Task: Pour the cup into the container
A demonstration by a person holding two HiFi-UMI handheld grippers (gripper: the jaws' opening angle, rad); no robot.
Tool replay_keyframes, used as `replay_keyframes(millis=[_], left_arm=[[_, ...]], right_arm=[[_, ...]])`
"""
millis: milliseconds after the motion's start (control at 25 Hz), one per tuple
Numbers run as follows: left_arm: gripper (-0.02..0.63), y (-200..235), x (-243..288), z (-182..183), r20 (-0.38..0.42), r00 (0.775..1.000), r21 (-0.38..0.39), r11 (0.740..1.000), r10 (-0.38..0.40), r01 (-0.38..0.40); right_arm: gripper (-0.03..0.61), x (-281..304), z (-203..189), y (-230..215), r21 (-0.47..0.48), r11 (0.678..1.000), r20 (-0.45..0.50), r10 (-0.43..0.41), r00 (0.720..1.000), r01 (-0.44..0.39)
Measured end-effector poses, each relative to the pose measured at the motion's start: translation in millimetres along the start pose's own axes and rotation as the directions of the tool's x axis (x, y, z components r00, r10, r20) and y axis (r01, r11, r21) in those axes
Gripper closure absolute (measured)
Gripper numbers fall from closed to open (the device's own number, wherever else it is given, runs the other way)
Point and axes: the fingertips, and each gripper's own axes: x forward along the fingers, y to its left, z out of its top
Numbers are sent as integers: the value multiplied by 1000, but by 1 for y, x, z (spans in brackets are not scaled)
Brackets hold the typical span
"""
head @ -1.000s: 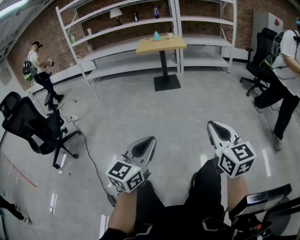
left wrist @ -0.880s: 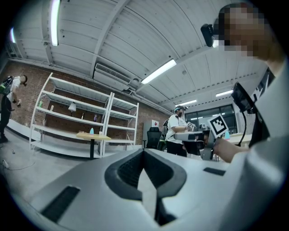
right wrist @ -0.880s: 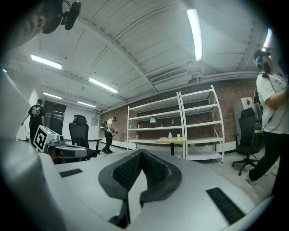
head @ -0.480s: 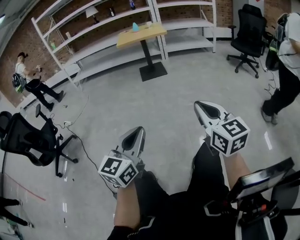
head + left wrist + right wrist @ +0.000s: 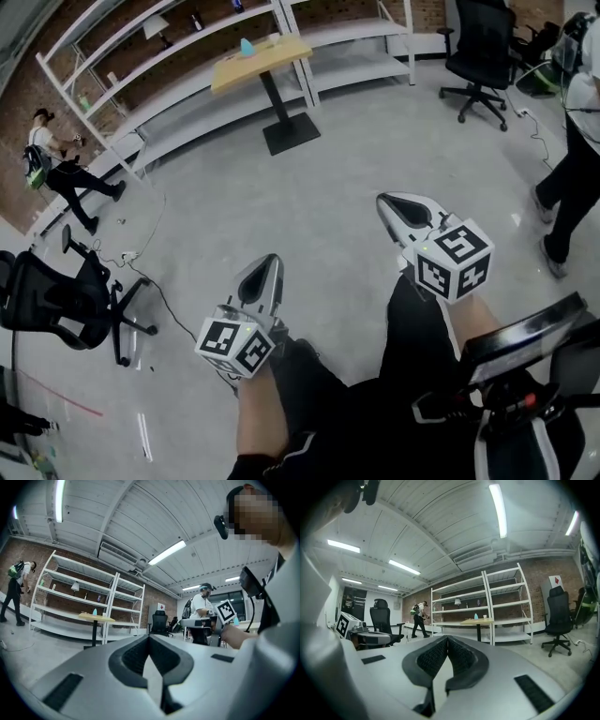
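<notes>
A small wooden table [image 5: 258,58] stands far off by the shelves, with a teal container [image 5: 246,46] and a small white cup [image 5: 275,38] on top. My left gripper [image 5: 267,261] and right gripper [image 5: 383,200] are held level above my legs, far from the table, both shut with nothing between the jaws. The left gripper view shows its jaws [image 5: 150,637] meeting, with the table [image 5: 96,617] in the distance. Past the closed right jaws [image 5: 447,638], the right gripper view takes in the table [image 5: 478,621], the teal container [image 5: 476,616] and the cup [image 5: 484,616].
White shelving [image 5: 141,84] runs along the brick wall. A black office chair [image 5: 56,295] stands at the left and another [image 5: 478,47] at the top right. A cable [image 5: 178,305] trails across the floor. One person [image 5: 56,173] stands at the left, another [image 5: 574,141] at the right.
The head view has swung, so the table and shelves slid up and to the left in the picture. Both grippers stay shut and hardly moved.
</notes>
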Motion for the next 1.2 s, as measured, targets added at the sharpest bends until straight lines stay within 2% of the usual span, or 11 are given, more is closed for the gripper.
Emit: replay_keyframes(millis=[240, 640, 920, 1040, 1200], left_arm=[[612, 15, 33, -13, -55, 998, -9, 1000, -30, 30], [612, 54, 74, 4, -43, 999, 19, 999, -29, 30], [612, 80, 140, 5, -81, 991, 45, 993, -109, 113], [612, 92, 172, 2, -88, 988, 36, 991, -128, 132], [612, 121, 205, 7, -92, 986, 38, 989, -138, 142]], right_arm=[[577, 26, -6, -14, 22, 1000, -3, 7, 1000, -7], [577, 68, 12, -48, 15, 1000, 32, -19, 999, 18], [577, 102, 9, -85, 49, 997, 48, -60, 997, 58], [577, 121, 0, -106, 67, 996, 30, -69, 997, 67], [577, 159, 7, -124, 54, 996, 40, -71, 997, 69]])
